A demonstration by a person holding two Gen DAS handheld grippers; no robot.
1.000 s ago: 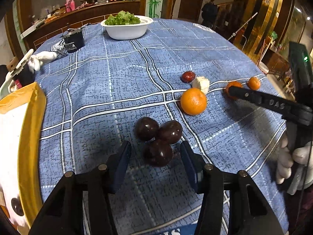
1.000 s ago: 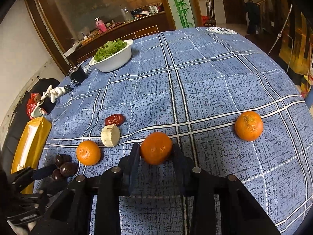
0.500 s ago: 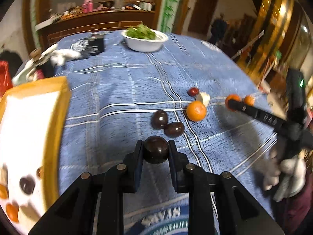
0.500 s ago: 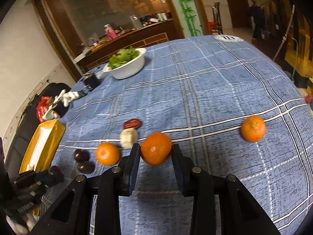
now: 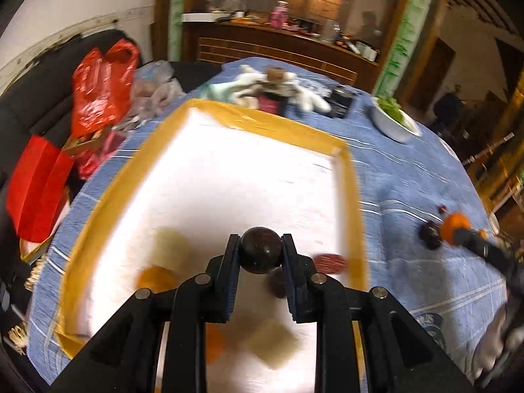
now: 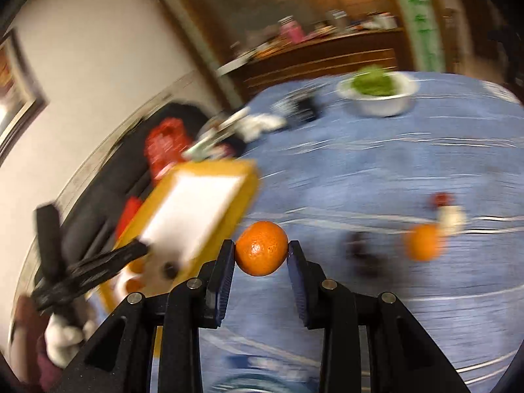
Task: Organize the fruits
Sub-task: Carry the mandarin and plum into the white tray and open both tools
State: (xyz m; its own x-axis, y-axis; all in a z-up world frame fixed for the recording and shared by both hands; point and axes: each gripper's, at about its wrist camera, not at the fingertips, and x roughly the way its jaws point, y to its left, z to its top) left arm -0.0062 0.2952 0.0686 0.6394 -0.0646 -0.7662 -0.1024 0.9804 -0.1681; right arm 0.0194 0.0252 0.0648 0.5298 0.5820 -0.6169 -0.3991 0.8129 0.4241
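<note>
Over tray, L fingers clamp 1 plum, R fingers clamp 1 orange.

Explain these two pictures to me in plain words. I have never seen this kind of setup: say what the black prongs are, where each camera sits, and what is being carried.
No robot here: a person holds a hand-operated claw in each hand, with a wide-angle camera on each looking along its two black fingers. The left camera shows the left claw shut on a dark round fruit, held above a white tray with a yellow rim that already holds some blurred fruit. The right camera shows the right claw shut on an orange above the blue checked tablecloth. Another orange, dark fruits and a white bowl of greens are on the cloth. Both pictures are motion-blurred.
</note>
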